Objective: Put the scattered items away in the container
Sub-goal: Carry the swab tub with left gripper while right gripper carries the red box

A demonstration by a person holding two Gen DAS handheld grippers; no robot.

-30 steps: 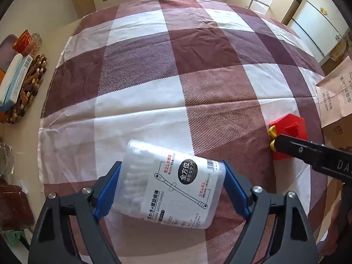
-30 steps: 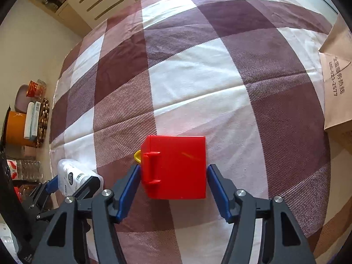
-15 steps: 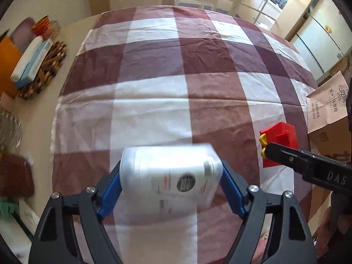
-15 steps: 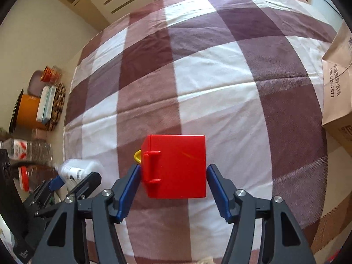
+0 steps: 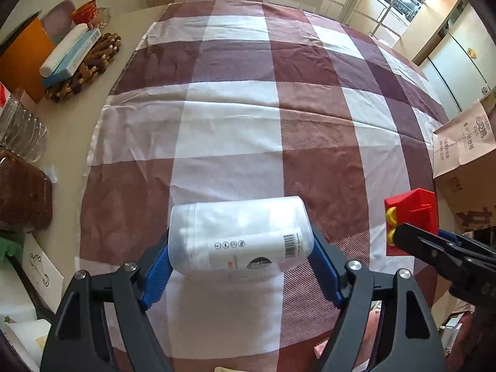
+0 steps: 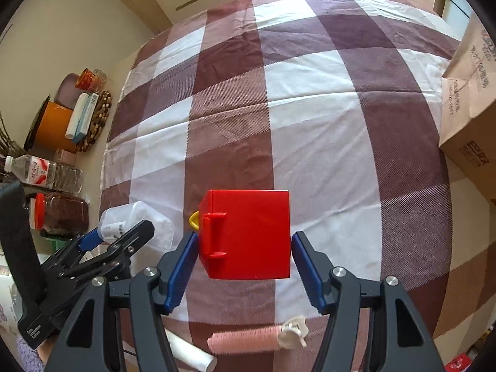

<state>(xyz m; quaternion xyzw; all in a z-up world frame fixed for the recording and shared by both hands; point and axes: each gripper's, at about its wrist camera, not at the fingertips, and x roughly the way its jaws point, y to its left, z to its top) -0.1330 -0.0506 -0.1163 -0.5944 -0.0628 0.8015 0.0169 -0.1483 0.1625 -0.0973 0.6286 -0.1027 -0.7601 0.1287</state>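
Left gripper (image 5: 240, 259): jaws clamped across the ends of the cotton swab tub (image 5: 238, 235), lying sideways between the blue pads, barcode toward the camera; end-on grip probably chosen so the round body cannot roll out; held clear above the checked cloth (image 5: 229, 124). Right gripper (image 6: 245, 254): jaws clamped on the flat side faces of the red toy box (image 6: 248, 232), hinge tab and yellow knob at its left; flat faces give the pads full contact; also held off the cloth. Both loads side by side, tub at left, box at right, near edge of the table. Cardboard box (image 6: 465, 99) at far right, flap up, likely the container; interior not visible. Pink roll (image 6: 245, 339) and white tube (image 6: 189, 353) lying at the near edge, yet to be tidied.
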